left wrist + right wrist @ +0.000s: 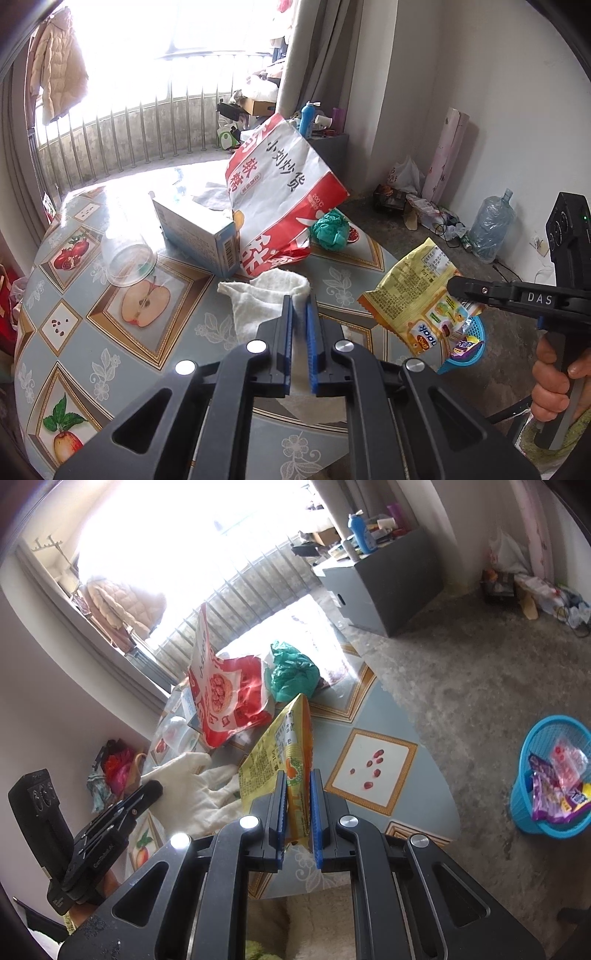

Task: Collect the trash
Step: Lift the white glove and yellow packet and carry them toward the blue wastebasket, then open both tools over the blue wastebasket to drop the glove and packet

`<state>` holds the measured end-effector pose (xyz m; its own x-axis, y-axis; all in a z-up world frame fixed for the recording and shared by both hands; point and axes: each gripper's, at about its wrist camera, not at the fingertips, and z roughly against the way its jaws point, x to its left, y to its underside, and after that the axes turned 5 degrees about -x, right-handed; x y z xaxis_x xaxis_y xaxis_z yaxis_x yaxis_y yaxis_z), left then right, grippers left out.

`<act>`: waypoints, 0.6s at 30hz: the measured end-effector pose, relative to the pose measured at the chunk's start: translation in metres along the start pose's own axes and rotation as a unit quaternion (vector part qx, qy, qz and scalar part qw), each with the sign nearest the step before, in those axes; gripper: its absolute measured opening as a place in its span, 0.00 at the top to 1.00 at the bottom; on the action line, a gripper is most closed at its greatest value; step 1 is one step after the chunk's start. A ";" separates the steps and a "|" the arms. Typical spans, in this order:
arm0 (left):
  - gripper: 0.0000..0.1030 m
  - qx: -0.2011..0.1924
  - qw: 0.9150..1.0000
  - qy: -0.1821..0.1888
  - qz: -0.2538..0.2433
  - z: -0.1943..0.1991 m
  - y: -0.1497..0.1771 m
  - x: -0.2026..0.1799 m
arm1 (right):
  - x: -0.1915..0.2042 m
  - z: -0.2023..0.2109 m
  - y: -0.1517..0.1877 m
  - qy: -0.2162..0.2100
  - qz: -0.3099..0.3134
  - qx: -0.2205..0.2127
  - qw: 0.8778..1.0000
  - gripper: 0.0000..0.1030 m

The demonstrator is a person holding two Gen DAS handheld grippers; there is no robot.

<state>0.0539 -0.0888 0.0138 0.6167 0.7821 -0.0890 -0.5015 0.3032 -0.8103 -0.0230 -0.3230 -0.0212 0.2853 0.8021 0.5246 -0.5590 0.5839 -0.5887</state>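
Observation:
My right gripper is shut on a yellow snack wrapper and holds it in the air over the table's edge; it also shows in the left wrist view. My left gripper has its jaws nearly shut with nothing between them, just over a white cloth glove. On the table lie a red-and-white paper bag, a crumpled green bag, a blue-white box and a clear plastic cup on its side. A blue basket on the floor holds several wrappers.
The table has a fruit-pattern cover and its right edge drops to a concrete floor. A grey cabinet stands behind, with bottles on top. A water jug and clutter sit by the wall. A railing runs behind the table.

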 end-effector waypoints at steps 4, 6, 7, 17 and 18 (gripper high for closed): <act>0.94 -0.013 1.000 0.007 -0.005 0.011 -0.004 -0.006 | 0.000 0.007 0.002 0.002 0.000 -0.007 1.000 0.90; 0.94 -0.020 1.000 0.012 -0.009 0.016 -0.006 -0.009 | 0.002 0.010 0.002 0.002 -0.001 -0.009 1.000 0.90; 0.94 -0.023 1.000 0.015 -0.013 0.018 -0.006 -0.009 | 0.003 0.011 0.003 0.002 0.000 -0.010 1.000 0.90; 0.94 -0.021 0.997 0.050 -0.051 0.017 -0.022 -0.027 | -0.003 0.020 0.008 -0.004 -0.015 -0.031 0.999 0.90; 0.94 -0.022 0.997 0.054 -0.056 0.017 -0.025 -0.032 | -0.008 0.023 0.008 -0.003 -0.019 -0.034 0.999 0.90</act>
<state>0.0364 -0.1123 0.0462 0.7300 0.6811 -0.0570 -0.4007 0.3589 -0.8430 -0.0471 -0.3274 -0.0159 0.2997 0.7788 0.5511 -0.4939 0.6209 -0.6087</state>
